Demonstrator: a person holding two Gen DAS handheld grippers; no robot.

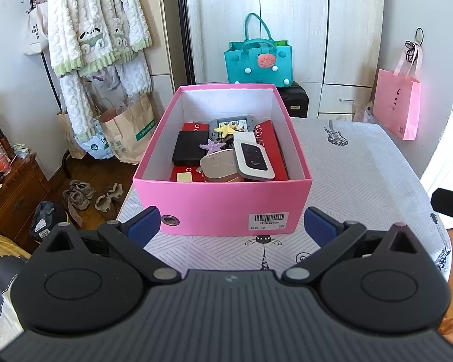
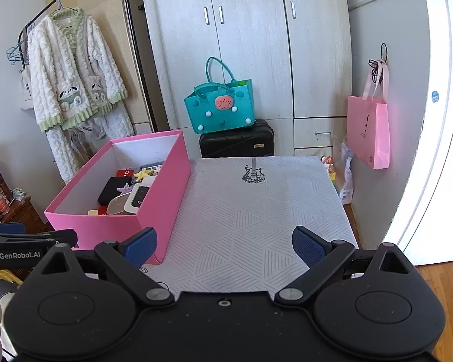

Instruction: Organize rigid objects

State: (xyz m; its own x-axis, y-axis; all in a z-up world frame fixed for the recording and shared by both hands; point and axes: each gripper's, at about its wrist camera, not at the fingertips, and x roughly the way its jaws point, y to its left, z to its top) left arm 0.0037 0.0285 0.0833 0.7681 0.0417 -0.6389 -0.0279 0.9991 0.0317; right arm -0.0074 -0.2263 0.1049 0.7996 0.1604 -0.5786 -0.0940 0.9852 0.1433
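A pink open box point(image 1: 223, 202) stands on the patterned table point(image 1: 362, 169). It holds a white router point(image 1: 252, 160), a black case point(image 1: 188, 147), a beige compact point(image 1: 219, 169), red boxes point(image 1: 271, 147), a yellow star point(image 1: 225, 129) and a purple star point(image 1: 211, 145). My left gripper point(image 1: 231, 226) is open and empty, just in front of the box's near wall. My right gripper point(image 2: 225, 246) is open and empty over the table point(image 2: 256, 211), right of the box point(image 2: 163, 193). The left gripper's body point(image 2: 24, 247) shows at the right wrist view's left edge.
A teal bag point(image 2: 220, 105) sits on a black suitcase point(image 2: 237, 143) behind the table, before a wardrobe point(image 2: 250, 45). A pink paper bag point(image 2: 370, 129) hangs at right. Robes point(image 1: 96, 30), paper bags point(image 1: 126, 126) and shoes point(image 1: 93, 196) stand left of the table.
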